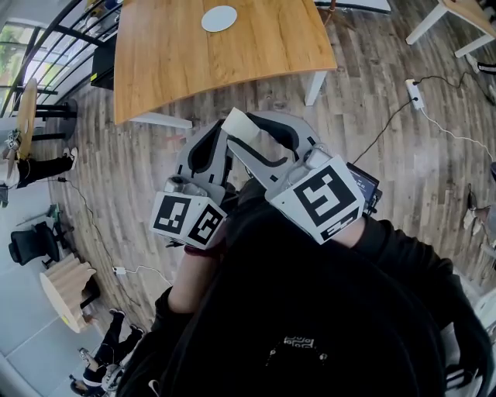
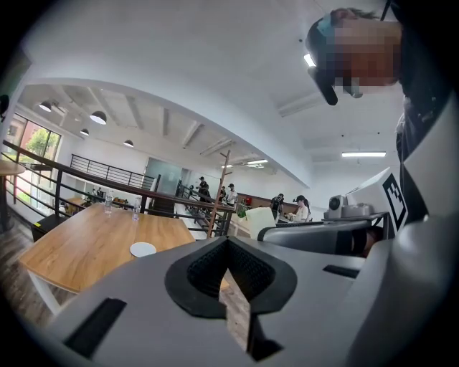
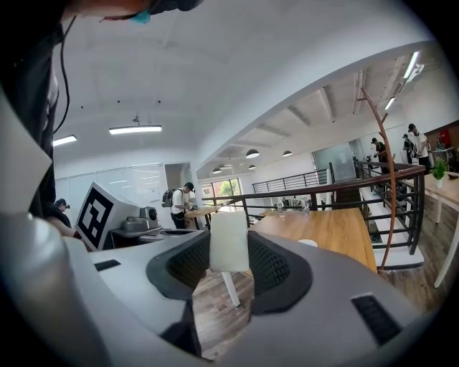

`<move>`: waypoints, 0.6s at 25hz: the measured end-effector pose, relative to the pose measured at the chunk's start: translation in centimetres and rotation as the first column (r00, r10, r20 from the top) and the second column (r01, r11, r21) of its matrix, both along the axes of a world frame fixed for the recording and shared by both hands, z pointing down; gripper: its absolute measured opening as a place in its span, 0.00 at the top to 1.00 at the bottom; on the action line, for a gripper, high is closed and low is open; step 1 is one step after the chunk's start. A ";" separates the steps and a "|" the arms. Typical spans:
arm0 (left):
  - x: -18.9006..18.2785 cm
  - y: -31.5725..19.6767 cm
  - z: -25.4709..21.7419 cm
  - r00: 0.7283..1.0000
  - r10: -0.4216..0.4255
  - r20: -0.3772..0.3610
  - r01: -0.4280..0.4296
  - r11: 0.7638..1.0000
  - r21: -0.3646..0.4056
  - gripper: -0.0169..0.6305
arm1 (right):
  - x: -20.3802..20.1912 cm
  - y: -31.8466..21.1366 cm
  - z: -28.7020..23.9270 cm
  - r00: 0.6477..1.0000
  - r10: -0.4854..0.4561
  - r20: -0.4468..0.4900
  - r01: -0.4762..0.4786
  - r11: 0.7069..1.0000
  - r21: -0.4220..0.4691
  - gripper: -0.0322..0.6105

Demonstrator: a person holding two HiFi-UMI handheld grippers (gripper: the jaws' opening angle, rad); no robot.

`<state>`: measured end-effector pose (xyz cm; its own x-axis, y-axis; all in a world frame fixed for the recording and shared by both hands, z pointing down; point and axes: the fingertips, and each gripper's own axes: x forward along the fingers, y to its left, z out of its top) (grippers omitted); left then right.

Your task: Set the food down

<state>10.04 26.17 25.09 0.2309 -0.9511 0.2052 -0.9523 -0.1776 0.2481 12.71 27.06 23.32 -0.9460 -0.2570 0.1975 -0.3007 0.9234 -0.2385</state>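
Your right gripper [image 3: 229, 252] is clamped on the food [image 3: 229, 240], a pale cream slab pinched between the two black ribbed pads [image 3: 276, 269]. In the right gripper view the slab stands upright. Its long axis runs top to bottom, it is taller than it is wide, its broad flat face is turned to the camera, and its upper end rises above the jaw tops. In the head view the same piece pokes out past the jaw tips and points away from you toward the wooden table [image 1: 232, 62]. There it shows against the plank floor [image 1: 372, 108], just short of the table's near edge and held up in the air. Your left gripper [image 2: 226, 251] is clenched with nothing in it: its jaws meet at the tips, and floor shows through the thin slit below them. The two grippers sit side by side in front of your chest, each marker cube [image 1: 190, 219] facing up at the head camera. A white round plate [image 1: 219, 18] lies on the table toward its far edge, its face plain white. In the left gripper view, two clear glasses or bottles [image 2: 107, 203] stand upright at the table's far end; you cannot tell what is in them.
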 end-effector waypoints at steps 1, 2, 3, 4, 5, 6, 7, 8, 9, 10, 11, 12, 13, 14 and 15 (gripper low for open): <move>-0.2 -0.3 0.1 1.000 0.004 -0.005 -0.004 1.000 0.004 0.97 | -0.2 -0.3 0.1 1.000 0.006 -0.002 -0.006 1.000 0.002 0.68; -0.2 -0.7 0.1 1.000 0.010 -0.008 -0.010 1.000 0.010 0.97 | -0.3 -0.6 0.1 1.000 0.011 -0.003 -0.011 1.000 0.010 0.68; -0.3 -0.9 0.1 1.000 0.017 -0.010 -0.017 1.000 0.016 0.97 | -0.4 -0.9 0.1 1.000 0.016 -0.005 -0.015 1.000 0.021 0.68; -0.3 -1.1 0.1 1.000 0.026 -0.012 -0.026 0.999 0.020 0.97 | -0.4 -1.1 0.0 1.000 0.021 -0.007 -0.021 0.999 0.031 0.68; -0.4 -1.4 0.0 0.999 0.035 -0.014 -0.035 0.999 0.025 0.97 | -0.6 -1.3 -0.1 1.000 0.030 -0.009 -0.029 0.999 0.037 0.68; -0.7 -1.8 -0.2 0.999 0.044 -0.016 -0.043 0.999 0.031 0.97 | -0.9 -1.7 -0.3 0.999 0.040 -0.011 -0.040 0.998 0.038 0.68; -1.2 -2.4 -0.4 0.999 0.051 -0.017 -0.051 0.998 0.039 0.97 | -1.3 -2.2 -0.5 0.999 0.051 -0.011 -0.050 0.998 0.040 0.68; -1.8 -3.0 -0.7 0.998 0.057 -0.018 -0.056 0.997 0.048 0.97 | -1.9 -2.8 -0.7 0.998 0.058 -0.012 -0.058 0.997 0.045 0.68; -2.3 -3.6 -0.8 0.998 0.063 -0.018 -0.061 0.997 0.055 0.97 | -2.5 -3.3 -0.9 0.998 0.063 -0.013 -0.062 0.997 0.054 0.68; -2.8 -4.0 -0.9 0.998 0.068 -0.018 -0.067 0.996 0.060 0.97 | -3.0 -3.7 -1.0 0.998 0.066 -0.014 -0.065 0.996 0.064 0.68; -3.3 -4.3 -1.0 0.997 0.074 -0.018 -0.073 0.995 0.062 0.97 | -3.5 -4.0 -1.1 0.997 0.070 -0.015 -0.069 0.995 0.071 0.68; -3.8 -4.6 -1.1 0.997 0.080 -0.019 -0.079 0.995 0.065 0.97 | -4.0 -4.3 -1.2 0.997 0.076 -0.014 -0.075 0.995 0.073 0.68; -4.3 -4.9 -1.1 0.996 0.086 -0.021 -0.084 0.994 0.068 0.97 | -4.6 -4.6 -1.3 0.996 0.083 -0.014 -0.082 0.994 0.072 0.68; -5.0 -5.3 -1.2 0.996 0.091 -0.022 -0.089 0.994 0.071 0.97 | -5.2 -5.0 -1.3 0.996 0.088 -0.015 -0.087 0.994 0.073 0.68; -5.7 -5.7 -1.2 0.995 0.094 -0.024 -0.092 0.993 0.074 0.97 | -5.9 -5.3 -1.3 0.996 0.093 -0.018 -0.091 0.993 0.075 0.68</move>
